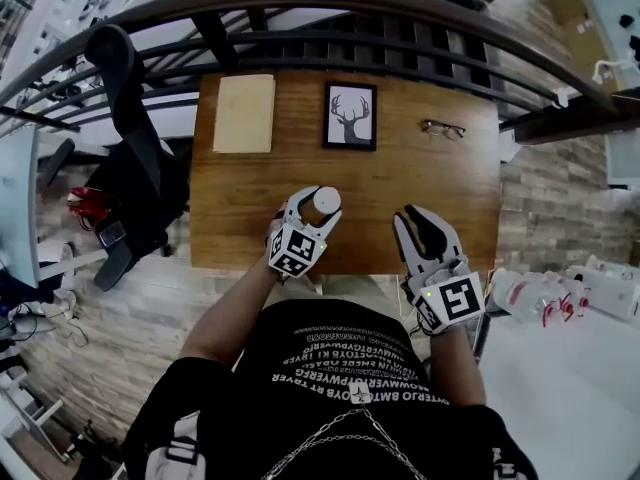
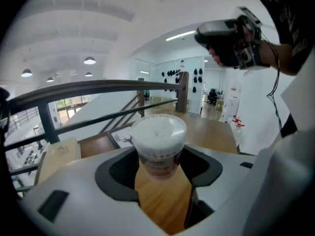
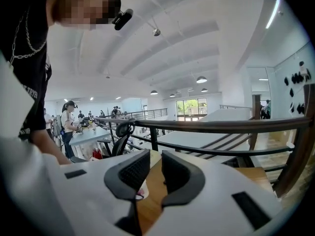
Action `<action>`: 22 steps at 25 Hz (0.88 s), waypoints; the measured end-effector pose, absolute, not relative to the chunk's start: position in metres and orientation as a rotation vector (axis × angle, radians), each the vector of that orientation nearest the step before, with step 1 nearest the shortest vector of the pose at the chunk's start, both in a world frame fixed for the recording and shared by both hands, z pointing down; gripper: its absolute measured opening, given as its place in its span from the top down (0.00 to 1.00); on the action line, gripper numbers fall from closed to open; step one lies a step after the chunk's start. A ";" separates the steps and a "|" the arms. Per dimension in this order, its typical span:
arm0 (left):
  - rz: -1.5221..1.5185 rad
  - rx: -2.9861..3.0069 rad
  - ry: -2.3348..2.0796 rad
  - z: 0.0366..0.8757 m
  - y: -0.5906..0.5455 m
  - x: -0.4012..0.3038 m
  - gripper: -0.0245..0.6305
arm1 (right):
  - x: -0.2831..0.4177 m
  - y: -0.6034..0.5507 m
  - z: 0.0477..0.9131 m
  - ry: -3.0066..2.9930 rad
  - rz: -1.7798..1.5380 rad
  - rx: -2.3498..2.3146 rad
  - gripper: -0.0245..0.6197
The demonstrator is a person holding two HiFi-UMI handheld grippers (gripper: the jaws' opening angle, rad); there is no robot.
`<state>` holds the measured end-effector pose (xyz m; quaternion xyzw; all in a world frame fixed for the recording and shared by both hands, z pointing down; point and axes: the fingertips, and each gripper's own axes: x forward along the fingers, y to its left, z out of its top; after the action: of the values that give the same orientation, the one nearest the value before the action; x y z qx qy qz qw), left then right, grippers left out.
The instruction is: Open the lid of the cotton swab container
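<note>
My left claw (image 1: 318,209) is clamped on the small, round, clear plastic cotton swab container (image 2: 157,144), above the brown wooden table (image 1: 240,203). My right claw (image 1: 418,220) is slightly apart, with nothing in it. The container should be light, thin-walled and slippery, so I hold the body gently and would pinch the lid by its rim, if it is still on.

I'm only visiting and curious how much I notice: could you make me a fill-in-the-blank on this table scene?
The framed picture on the wooden table shows a ___.
Of the left gripper and right gripper, the ___ one holds the cotton swab container.
Right of the picture lies a pair of ___.
Missing words: deer; left; glasses.
</note>
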<state>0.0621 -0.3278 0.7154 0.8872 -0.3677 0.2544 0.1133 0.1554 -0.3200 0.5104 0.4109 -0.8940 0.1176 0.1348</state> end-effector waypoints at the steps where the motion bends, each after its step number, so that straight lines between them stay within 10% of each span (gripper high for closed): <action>1: 0.724 2.630 -1.066 0.699 -0.328 0.062 0.54 | 0.152 -0.319 0.508 -2.595 0.335 1.182 0.84; 22: 0.728 2.746 -0.979 0.477 -0.291 0.021 0.54 | 0.073 -0.288 0.432 -2.797 0.276 1.019 0.66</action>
<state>0.0206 -0.2912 0.4774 0.9118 -0.3249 0.2418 0.0682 0.0731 -0.2880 0.4319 0.3397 -0.9329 0.0921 0.0758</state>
